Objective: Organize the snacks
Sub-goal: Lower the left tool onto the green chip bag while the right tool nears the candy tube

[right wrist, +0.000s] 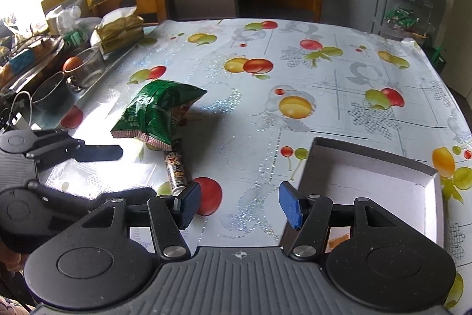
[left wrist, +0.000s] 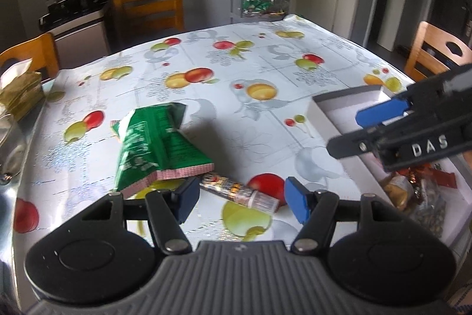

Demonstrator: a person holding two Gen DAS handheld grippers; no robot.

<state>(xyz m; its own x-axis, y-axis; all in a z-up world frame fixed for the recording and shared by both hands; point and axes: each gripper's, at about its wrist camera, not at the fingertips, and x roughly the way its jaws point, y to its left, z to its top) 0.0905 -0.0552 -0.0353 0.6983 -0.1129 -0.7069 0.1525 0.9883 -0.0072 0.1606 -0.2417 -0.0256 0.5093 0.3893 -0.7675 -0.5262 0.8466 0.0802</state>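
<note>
Snacks left to sort are two: a green bag (left wrist: 159, 143) and a slim printed tube (left wrist: 239, 191), lying together on the table (left wrist: 265, 64). In the left wrist view the tube runs across just ahead of your left gripper (left wrist: 242, 198), its capped end between the spread fingers, its other end tucked under the bag's crimped edge. Nothing is pinched there yet.

Your right gripper (right wrist: 239, 204) is also spread and empty; its left finger sits just beside the tube's near end, while the white box (right wrist: 374, 167) lies ahead of its right finger.

The tube looks like the piece to take first, and your left gripper seems best placed. Come down so both fingers straddle the tube's middle rather than the cap, which may be slippery, and close across its narrow width. Draw it out sideways from under the bag, not straight up, or the bag will likely flop and shift.

Keep your two grippers apart; they sit near each other over the same spot.

The box's far part is bare white inside. Its near end, seen from the left wrist, already holds several wrapped snacks (left wrist: 413, 191), so aim for the bare end.
</note>
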